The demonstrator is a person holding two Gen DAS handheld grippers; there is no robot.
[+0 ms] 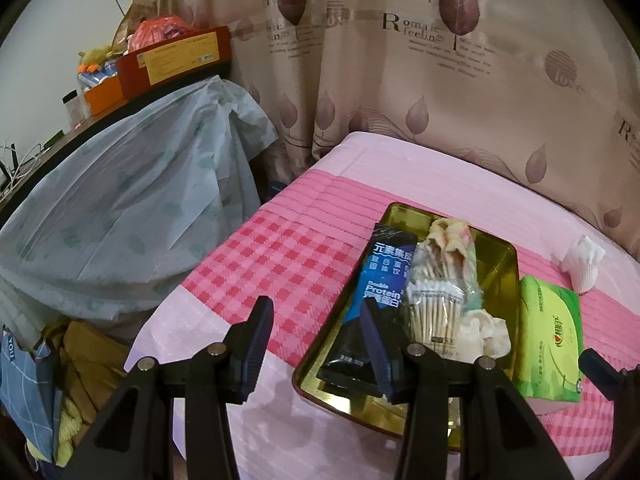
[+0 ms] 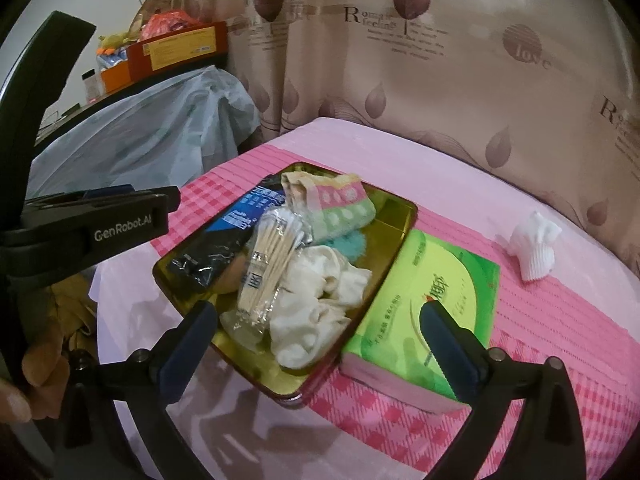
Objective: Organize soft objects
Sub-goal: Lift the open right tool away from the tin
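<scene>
A gold metal tray (image 2: pixel 396 216) (image 1: pixel 500 264) lies on a pink bed. In it are a dark blue protein sachet (image 2: pixel 236 224) (image 1: pixel 372 288), a bag of cotton swabs (image 2: pixel 268 260) (image 1: pixel 432 300), a pink-green spotted sock (image 2: pixel 340 204) (image 1: pixel 452 236), a teal fluffy thing (image 2: pixel 352 246) and crumpled white socks (image 2: pixel 320 304) (image 1: pixel 484 336). A green tissue pack (image 2: pixel 432 292) (image 1: pixel 548 332) lies right of the tray. A white foam net (image 2: pixel 534 248) (image 1: pixel 582 262) lies farther right. My left gripper (image 1: pixel 316 344) is open and empty over the tray's near left corner. My right gripper (image 2: pixel 316 344) is open and empty above the tray's near end.
A patterned curtain (image 1: pixel 400 60) hangs behind the bed. A pale blue plastic cover (image 1: pixel 132 208) drapes a desk at left, with red and orange boxes (image 1: pixel 176 60) on top. Cloth bags and yellow fabric (image 1: pixel 80 380) sit on the floor at lower left.
</scene>
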